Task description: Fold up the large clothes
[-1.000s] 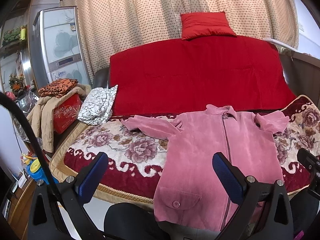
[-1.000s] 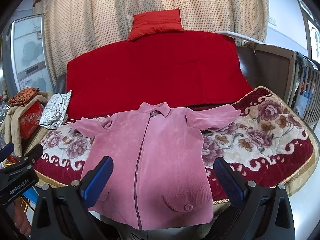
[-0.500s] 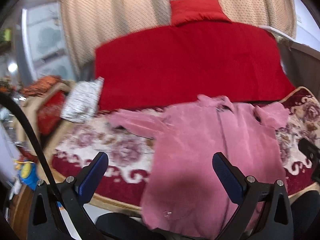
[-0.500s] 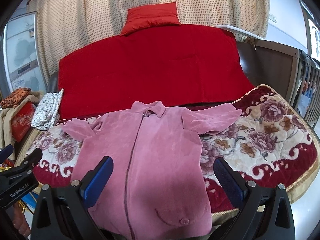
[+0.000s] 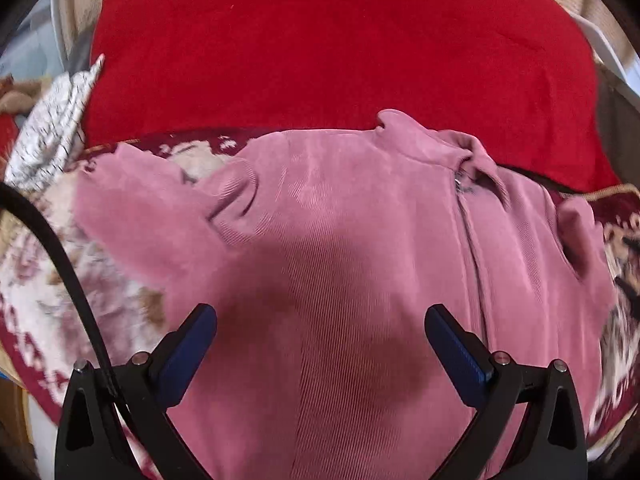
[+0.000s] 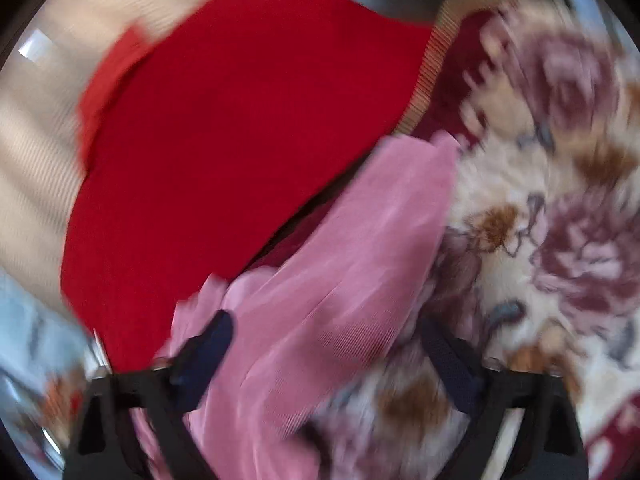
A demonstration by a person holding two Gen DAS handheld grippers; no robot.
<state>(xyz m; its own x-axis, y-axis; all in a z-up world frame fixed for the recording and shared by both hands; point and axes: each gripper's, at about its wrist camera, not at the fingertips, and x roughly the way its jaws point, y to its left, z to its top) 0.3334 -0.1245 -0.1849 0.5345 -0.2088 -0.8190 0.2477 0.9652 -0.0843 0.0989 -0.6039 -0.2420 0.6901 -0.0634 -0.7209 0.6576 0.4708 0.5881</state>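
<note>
A pink corduroy jacket (image 5: 360,220) lies flat, zipped, collar at the far side, on a floral blanket (image 5: 60,300). My left gripper (image 5: 320,320) hovers close over the jacket's front panel, to the left of the zip, open with nothing pinched. The right wrist view is blurred and tilted. In it the jacket's right sleeve (image 6: 360,240) runs diagonally, and my right gripper (image 6: 328,332) straddles its near part. Its jaws are closing with the sleeve between them, and the pads stand apart from the cloth.
A red cover (image 5: 320,40) drapes the sofa back behind the jacket. A white patterned cloth (image 5: 52,128) lies at the far left of the blanket. A black cable (image 5: 60,256) crosses the left side of the left wrist view. The floral blanket (image 6: 560,200) spreads to the sleeve's right.
Both grippers have dropped and moved in close over the jacket. The right gripper has rolled and swung over the right sleeve, and its fingers stand a little narrower.
</note>
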